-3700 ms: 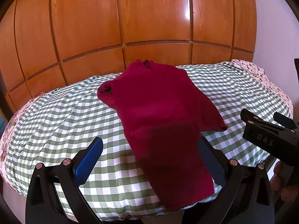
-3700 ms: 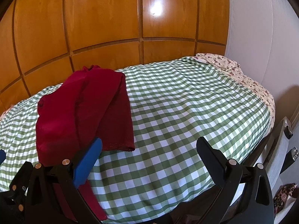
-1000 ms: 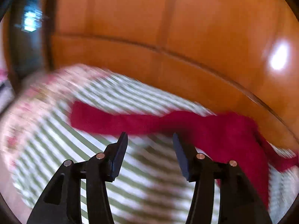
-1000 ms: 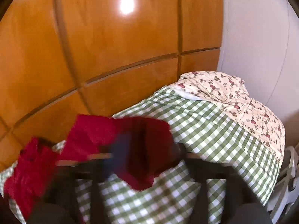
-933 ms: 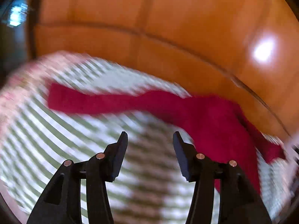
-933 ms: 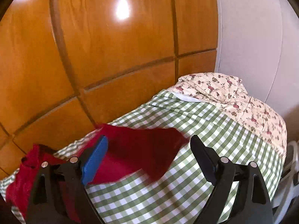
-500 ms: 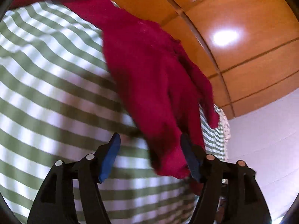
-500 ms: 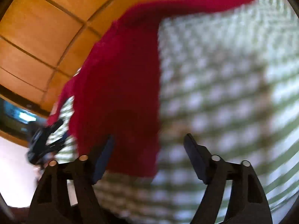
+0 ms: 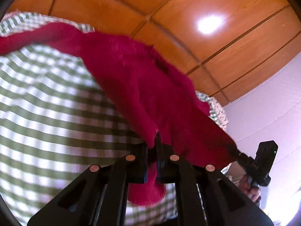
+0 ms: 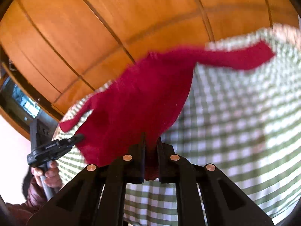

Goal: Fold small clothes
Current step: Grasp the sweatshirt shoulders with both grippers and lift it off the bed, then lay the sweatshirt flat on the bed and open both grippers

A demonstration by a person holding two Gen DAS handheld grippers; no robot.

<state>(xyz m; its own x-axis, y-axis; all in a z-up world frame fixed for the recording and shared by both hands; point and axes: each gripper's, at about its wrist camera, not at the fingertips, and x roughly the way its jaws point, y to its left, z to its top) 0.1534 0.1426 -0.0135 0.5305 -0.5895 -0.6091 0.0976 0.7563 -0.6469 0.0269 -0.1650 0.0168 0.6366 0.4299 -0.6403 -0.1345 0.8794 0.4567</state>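
Black plastic fingers of the left gripper (image 9: 152, 162) stand pressed together on a fold of the crimson knit sweater (image 9: 143, 86), with red cloth bulging out below them. In the other wrist view the right gripper (image 10: 150, 162) is likewise clamped narrow on a bunched edge of the same sweater (image 10: 135, 103). Each gripper shows in the other's camera: the right one (image 9: 242, 155) grips the garment's far lower corner at the right edge of the left view, a hand (image 9: 252, 190) under it; the left one (image 10: 56, 145) bites the opposite corner at the left of the right view, held by a hand (image 10: 47, 177) in a dark red sleeve (image 10: 32, 197). The sweater hangs stretched between the two grippers above the green-and-white checked bedspread (image 9: 47, 113), one sleeve trailing out over the checks. Beyond the bed rise glossy orange wooden panels (image 9: 216, 47) and a pale wall (image 9: 272, 113).
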